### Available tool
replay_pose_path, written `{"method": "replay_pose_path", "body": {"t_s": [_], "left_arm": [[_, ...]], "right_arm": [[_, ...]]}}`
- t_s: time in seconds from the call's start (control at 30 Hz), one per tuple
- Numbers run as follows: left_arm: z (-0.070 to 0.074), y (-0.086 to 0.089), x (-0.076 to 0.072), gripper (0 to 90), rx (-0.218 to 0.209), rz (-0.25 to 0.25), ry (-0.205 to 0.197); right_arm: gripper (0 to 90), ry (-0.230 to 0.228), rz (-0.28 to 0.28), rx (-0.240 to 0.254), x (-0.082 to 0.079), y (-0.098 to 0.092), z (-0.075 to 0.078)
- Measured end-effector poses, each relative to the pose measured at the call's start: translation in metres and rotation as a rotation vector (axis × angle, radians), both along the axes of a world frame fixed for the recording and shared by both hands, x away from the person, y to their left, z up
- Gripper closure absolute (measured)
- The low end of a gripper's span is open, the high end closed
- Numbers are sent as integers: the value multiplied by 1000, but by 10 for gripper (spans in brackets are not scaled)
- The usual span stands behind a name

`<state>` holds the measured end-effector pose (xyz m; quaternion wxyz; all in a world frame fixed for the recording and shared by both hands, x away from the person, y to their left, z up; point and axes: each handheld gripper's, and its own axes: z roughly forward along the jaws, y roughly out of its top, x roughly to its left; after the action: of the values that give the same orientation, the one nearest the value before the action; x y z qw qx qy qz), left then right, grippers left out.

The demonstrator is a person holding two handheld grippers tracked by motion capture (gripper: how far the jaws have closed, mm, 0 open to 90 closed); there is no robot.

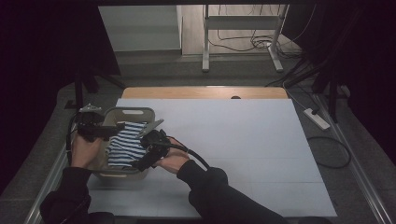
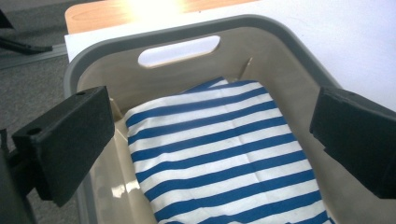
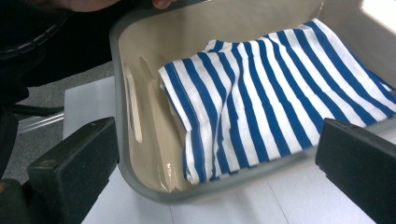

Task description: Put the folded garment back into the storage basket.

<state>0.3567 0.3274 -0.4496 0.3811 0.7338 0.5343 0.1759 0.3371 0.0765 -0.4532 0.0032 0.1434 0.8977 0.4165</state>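
Blue-and-white striped cloth (image 1: 125, 145) is seen folded flat inside the grey basket (image 1: 132, 111), set near the worktop's (image 1: 243, 149) left edge. Right hand-held gripper (image 1: 148, 154) is held at the basket's right rim, left hand-held gripper (image 1: 95, 130) at its left rim; both jaws are spread wide, nothing gripped.

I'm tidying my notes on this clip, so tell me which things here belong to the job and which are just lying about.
Part of the job:
striped cloth, folded in the basket
basket
left tool, open above the cloth
right tool, open at the basket's rim

Just lying about:
power strip on the floor
metal stand behind the table
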Motion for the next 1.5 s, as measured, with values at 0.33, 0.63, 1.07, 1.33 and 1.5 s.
{"method": "replay_pose_path", "body": {"t_s": [0.33,0.63,1.07,1.33,1.5], "left_arm": [[3,-7,-3,0,-13,-33,6],[4,-12,-8,0,-11,-52,5],[5,-18,-17,0,-8,-67,3],[7,-20,-23,0,-3,-53,-4],[6,-23,-26,0,-7,-59,6]], "right_arm": [[0,0,-9,-14,2,-20,1],[0,0,-17,-12,2,-38,3],[0,-15,-33,-12,2,-65,3],[0,-18,-43,-12,-1,-81,0],[0,-16,-45,-16,-2,-87,-1]]}}
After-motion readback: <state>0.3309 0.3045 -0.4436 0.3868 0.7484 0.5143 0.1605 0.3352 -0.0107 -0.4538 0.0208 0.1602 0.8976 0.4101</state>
